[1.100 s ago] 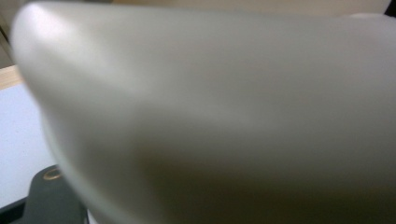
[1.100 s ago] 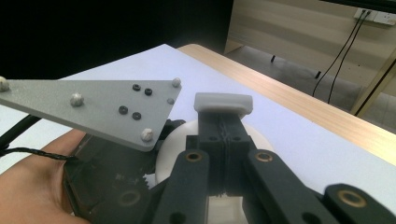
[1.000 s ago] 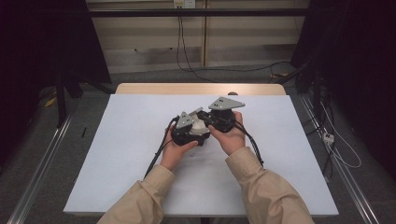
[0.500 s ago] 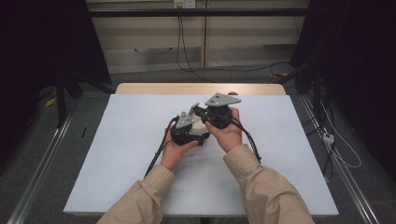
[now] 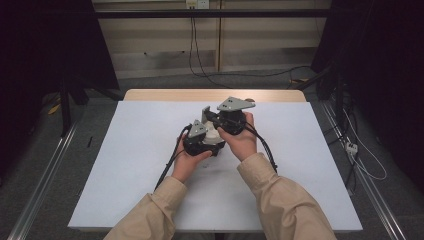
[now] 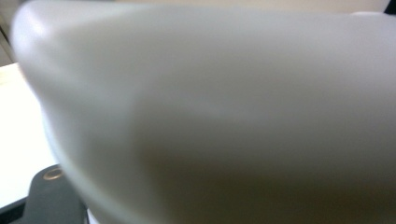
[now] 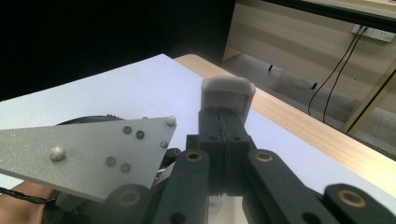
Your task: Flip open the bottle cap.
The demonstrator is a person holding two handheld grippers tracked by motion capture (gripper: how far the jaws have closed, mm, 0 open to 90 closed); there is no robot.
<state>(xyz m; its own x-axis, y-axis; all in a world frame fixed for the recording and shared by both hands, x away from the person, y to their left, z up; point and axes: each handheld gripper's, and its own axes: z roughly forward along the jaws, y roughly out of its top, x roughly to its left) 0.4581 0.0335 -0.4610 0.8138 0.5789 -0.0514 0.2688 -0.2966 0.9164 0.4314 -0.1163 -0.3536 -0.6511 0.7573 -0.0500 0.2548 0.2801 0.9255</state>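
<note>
Setting: a white rectangular table top (image 5: 310, 165) with a pale wooden far edge; a person's two beige-sleeved arms meet over its middle.
Change: over the last second the right gripper (image 5: 226, 120) has drifted slightly left and closer to the left gripper (image 5: 201, 137); the two now sit close against each other, just above the table.
Meaning: judged from this, the piece is being brought together between the two tools, a hand-over or a joining step that looks under way rather than done.
Right tool: in the right gripper view its black jaws stand pressed narrow, clamping a small white rounded plastic piece (image 7: 228, 93) at their tips.
Left tool: I cannot tell how its jaws stand; in the left gripper view a smooth, blurred white curved surface (image 6: 219, 121) lies right against the lens.
Piece's place: up at the right tool's tips, off the table, between the two hands.
Writing: no brand, label or lettering can be read.
</note>
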